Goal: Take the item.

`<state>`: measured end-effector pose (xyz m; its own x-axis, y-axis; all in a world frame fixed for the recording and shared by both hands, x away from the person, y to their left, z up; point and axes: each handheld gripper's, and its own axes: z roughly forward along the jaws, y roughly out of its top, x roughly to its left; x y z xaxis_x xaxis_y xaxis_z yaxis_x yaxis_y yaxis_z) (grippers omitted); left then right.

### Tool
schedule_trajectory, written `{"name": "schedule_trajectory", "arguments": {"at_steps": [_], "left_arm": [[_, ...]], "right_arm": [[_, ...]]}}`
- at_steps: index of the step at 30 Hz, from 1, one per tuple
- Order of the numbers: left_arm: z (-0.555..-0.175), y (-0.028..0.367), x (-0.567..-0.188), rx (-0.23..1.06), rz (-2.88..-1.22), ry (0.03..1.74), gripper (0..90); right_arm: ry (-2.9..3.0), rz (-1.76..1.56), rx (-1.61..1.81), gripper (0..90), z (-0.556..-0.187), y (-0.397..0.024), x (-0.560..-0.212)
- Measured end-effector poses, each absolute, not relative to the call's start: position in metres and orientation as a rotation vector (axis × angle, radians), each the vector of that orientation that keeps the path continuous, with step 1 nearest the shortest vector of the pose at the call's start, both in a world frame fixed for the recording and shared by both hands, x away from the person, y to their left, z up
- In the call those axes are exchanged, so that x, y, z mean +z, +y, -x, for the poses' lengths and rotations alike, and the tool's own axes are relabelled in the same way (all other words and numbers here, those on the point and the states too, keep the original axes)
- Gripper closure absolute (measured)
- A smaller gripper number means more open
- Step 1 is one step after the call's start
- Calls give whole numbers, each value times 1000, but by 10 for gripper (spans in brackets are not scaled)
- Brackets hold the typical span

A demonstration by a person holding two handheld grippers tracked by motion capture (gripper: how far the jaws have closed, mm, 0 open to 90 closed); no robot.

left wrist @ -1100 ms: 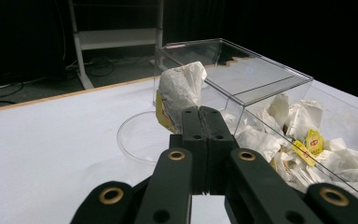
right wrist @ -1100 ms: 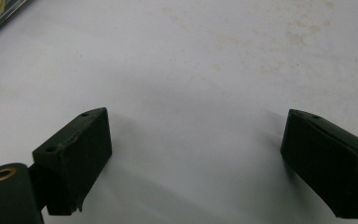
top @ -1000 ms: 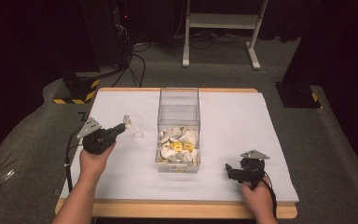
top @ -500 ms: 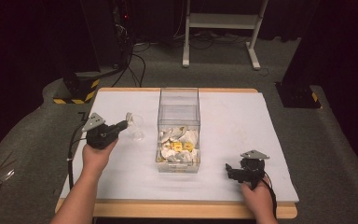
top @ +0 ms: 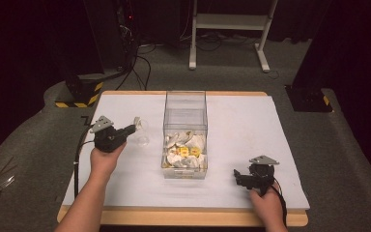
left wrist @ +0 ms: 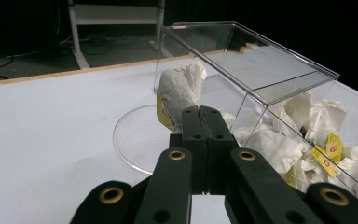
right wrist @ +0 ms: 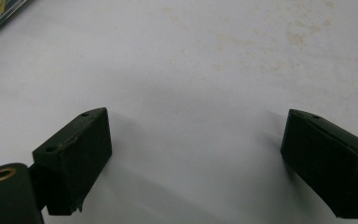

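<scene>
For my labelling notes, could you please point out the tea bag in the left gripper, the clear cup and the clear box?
tea bag point(left wrist: 181, 88), left gripper view, its white paper body.
clear cup point(left wrist: 135, 140), left gripper view, its round base.
clear box point(top: 185, 104), high view, its rear wall.

High view overhead facing forward, gripper views close, sharing white table point(top: 241, 121)

Clear box point(top: 185, 116) sits mid table point(top: 251, 121), tea bags point(top: 186, 151) piled inside; cup point(top: 142, 141) just left of it, left claw point(top: 134, 128) above the cup.
</scene>
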<state>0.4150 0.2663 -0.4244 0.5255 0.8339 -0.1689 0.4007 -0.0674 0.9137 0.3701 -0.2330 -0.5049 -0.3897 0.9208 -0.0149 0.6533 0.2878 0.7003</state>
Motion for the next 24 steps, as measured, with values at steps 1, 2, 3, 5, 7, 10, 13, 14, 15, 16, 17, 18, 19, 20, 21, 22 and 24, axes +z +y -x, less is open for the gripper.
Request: {"name": "schedule_trajectory", "arguments": {"at_steps": [1, 2, 3, 5, 7, 10, 13, 14, 15, 16, 17, 18, 19, 20, 21, 22, 24], "left_arm": [[-416, 266, -425, 498, -1679, 1058, 897], [-417, 266, -426, 498, -1682, 1062, 896], [-418, 266, -427, 496, -1684, 1066, 897], [-419, 265, -428, 495, -1687, 1072, 897], [-421, 265, -430, 493, -1691, 1078, 896], [-421, 264, -430, 488, -1691, 1079, 896], [-422, 263, -432, 491, -1696, 1081, 896], [-423, 263, -432, 492, -1695, 1084, 896], [-423, 263, -432, 492, -1695, 1084, 895], [-423, 263, -432, 494, -1694, 1086, 895], [-423, 263, -432, 497, -1692, 1091, 895], [-423, 263, -432, 497, -1692, 1091, 895], [-424, 264, -432, 497, -1692, 1092, 895], [-424, 264, -432, 498, -1694, 1094, 895], [-425, 264, -433, 494, -1697, 1095, 892], [-425, 264, -433, 494, -1696, 1094, 884], [-425, 264, -433, 493, -1694, 1093, 828]], "right_arm": [[2144, -1412, 864, 84, -370, -233, -505], [2144, -1412, 864, 84, -370, -233, -505], [2144, -1411, 864, 85, -370, -233, -505], [2144, -1412, 864, 84, -370, -233, -505], [2144, -1412, 864, 84, -370, -233, -505], [2144, -1412, 864, 84, -370, -233, -505], [2144, -1412, 864, 85, -370, -233, -505], [2144, -1411, 864, 85, -370, -233, -505], [2144, -1411, 864, 85, -370, -233, -505], [2144, -1412, 864, 85, -370, -233, -505], [2144, -1411, 864, 85, -370, -233, -505], [2144, -1411, 864, 85, -370, -233, -505], [2144, -1412, 864, 84, -370, -233, -505], [2144, -1412, 865, 85, -370, -233, -505], [2144, -1412, 864, 84, -370, -233, -505], [2145, -1412, 865, 85, -370, -233, -505], [2144, -1412, 865, 85, -370, -233, -505]]}}
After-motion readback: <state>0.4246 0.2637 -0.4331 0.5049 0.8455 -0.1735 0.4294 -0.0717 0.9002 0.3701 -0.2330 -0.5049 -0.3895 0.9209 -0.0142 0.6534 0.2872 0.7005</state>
